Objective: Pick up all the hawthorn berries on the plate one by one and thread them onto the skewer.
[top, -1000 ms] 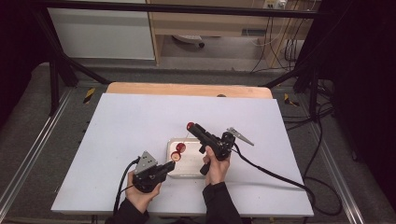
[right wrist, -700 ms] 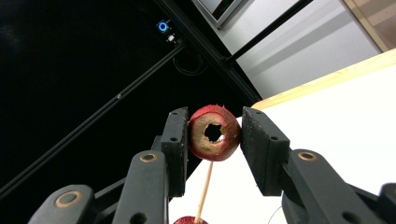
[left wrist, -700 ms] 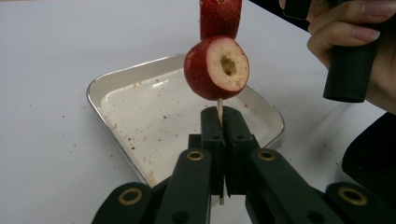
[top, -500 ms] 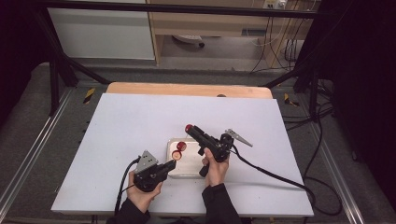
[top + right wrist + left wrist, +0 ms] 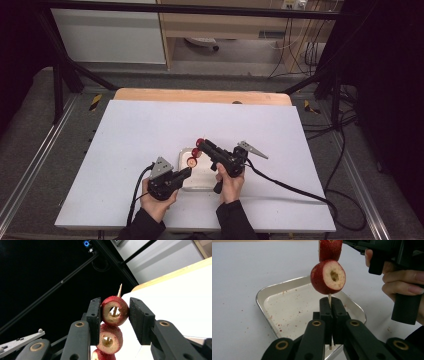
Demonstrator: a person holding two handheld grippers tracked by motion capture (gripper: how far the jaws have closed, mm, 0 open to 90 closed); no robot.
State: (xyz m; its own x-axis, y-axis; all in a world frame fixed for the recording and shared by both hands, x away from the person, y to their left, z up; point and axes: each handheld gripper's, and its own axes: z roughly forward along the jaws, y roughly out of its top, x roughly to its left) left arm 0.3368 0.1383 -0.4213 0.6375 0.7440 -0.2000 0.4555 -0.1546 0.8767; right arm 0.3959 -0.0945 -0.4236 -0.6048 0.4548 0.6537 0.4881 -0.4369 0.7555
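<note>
Where the fingers stand: while the left gripper (image 5: 331, 315) pinches the bottom of the skewer (image 5: 329, 298), the right gripper (image 5: 114, 315) has its fingers (image 5: 96, 315) hugging the top fruit ring (image 5: 115, 311).
Skewer axis: upright, tip poking above that ring.
Fruit: a second ring (image 5: 328, 277) threaded just below, above the tray (image 5: 287, 312).
Next move, I'd judge: slide the ring down along the stick, toward the left fingers.
Surface (image 5: 140, 130): white.

Dark red fruit rings (image 5: 327, 277) showing pale cream flesh with speckled skin, threading on a light tan wooden skewer (image 5: 119, 291), above them a shiny silver tray (image 5: 265, 296) flecked with red crumbs, sitting on a white bench (image 5: 130, 135), both black grippers flanking the rings.
</note>
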